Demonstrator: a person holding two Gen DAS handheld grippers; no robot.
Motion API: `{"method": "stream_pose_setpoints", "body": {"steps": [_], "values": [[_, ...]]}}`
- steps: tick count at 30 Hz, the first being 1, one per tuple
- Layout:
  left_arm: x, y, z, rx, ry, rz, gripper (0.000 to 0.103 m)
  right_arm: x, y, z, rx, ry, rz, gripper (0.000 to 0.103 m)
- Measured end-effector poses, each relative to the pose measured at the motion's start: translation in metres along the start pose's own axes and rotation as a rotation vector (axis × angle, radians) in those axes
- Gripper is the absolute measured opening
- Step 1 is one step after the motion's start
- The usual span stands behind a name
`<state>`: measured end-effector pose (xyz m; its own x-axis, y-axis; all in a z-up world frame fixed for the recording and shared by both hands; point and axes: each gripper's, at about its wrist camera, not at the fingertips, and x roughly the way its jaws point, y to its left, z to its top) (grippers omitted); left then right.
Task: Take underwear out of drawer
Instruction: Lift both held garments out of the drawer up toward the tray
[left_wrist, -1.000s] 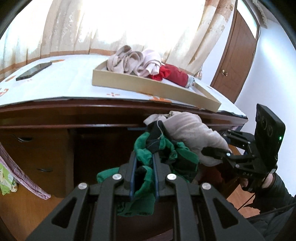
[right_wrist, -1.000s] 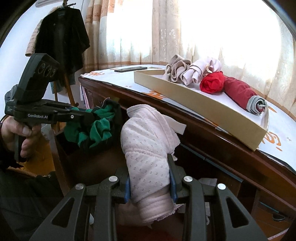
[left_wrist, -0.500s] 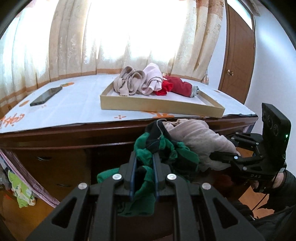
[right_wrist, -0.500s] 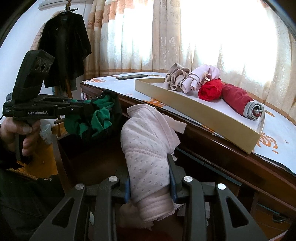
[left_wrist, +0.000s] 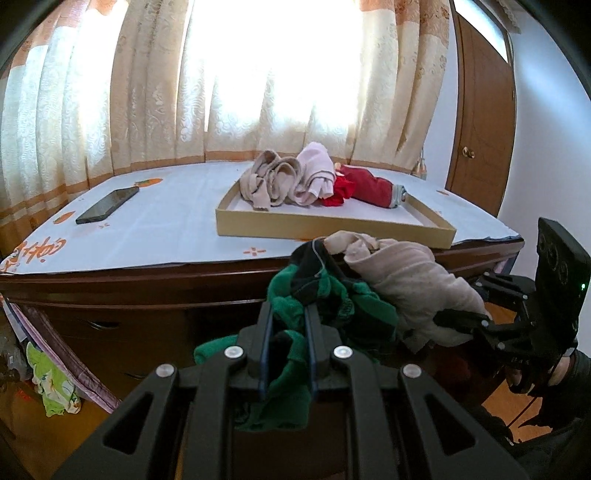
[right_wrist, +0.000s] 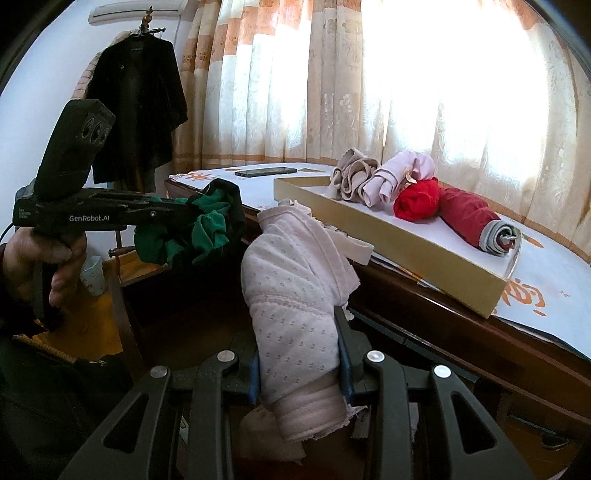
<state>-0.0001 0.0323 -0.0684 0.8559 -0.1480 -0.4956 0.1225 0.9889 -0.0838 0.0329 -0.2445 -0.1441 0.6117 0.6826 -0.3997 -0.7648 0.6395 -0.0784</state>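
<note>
Your left gripper (left_wrist: 287, 325) stays clamped on the green-and-black underwear (left_wrist: 325, 306), your right gripper (right_wrist: 300, 343) on the pale pink dotted underwear (right_wrist: 295, 291); both bundles hang side by side in front of the desk (left_wrist: 122, 284). Since a second ago the left one has risen, so the cardboard tray (left_wrist: 332, 230) now sits farther below the window. Only the right view shows the black coat (right_wrist: 136, 110) and your hand (right_wrist: 48, 258); only the left shows the door (left_wrist: 480, 129) and the phone (left_wrist: 107, 205) plainly.
</note>
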Motion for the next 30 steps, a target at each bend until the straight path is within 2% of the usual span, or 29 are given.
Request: {"method": "stream_pose_setpoints", "body": {"steps": [30], "values": [[-0.016, -0.008, 0.021, 0.03, -0.127, 0.061, 0.013, -0.023, -0.005, 0.007, 0.012, -0.153, -0.045, 0.034]]}}
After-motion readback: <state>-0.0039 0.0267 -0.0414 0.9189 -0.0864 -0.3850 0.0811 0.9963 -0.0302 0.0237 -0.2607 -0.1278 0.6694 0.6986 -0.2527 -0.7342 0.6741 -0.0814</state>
